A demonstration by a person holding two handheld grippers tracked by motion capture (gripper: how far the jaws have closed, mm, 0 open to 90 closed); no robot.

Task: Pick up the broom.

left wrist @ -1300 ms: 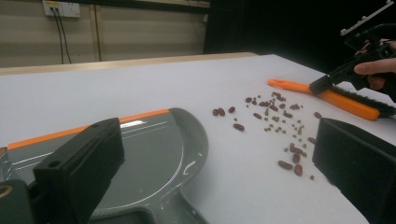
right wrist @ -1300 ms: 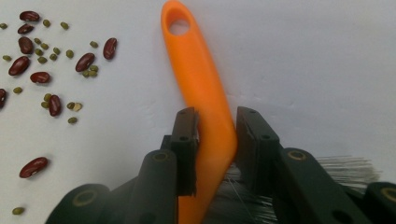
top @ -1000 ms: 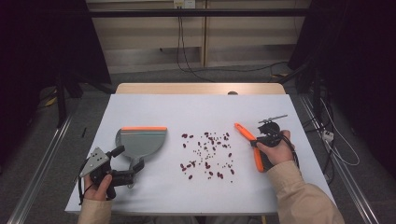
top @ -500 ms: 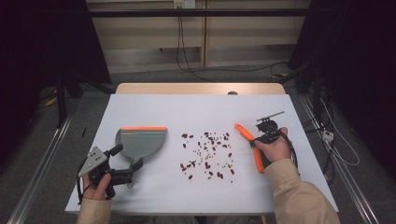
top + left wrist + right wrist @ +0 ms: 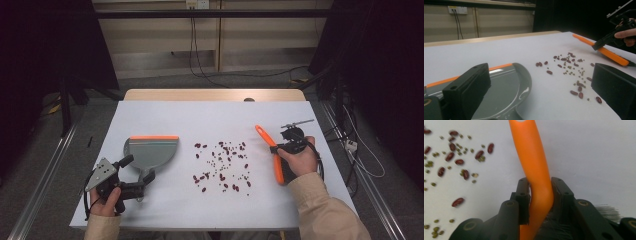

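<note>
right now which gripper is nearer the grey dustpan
Left. The left gripper sits open at the dustpan, its jaws either side of the near end. The right gripper is across the scattered beans, shut on the orange brush.

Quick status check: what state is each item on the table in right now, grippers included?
Brush: lying on the table, handle clamped.
Right gripper: shut on the brush handle, jaws just closed.
Dustpan: flat on the table, empty, not gripped.
Left gripper: open, jaws either side of the dustpan handle.
Beans: scattered loose between dustpan and brush.
</note>
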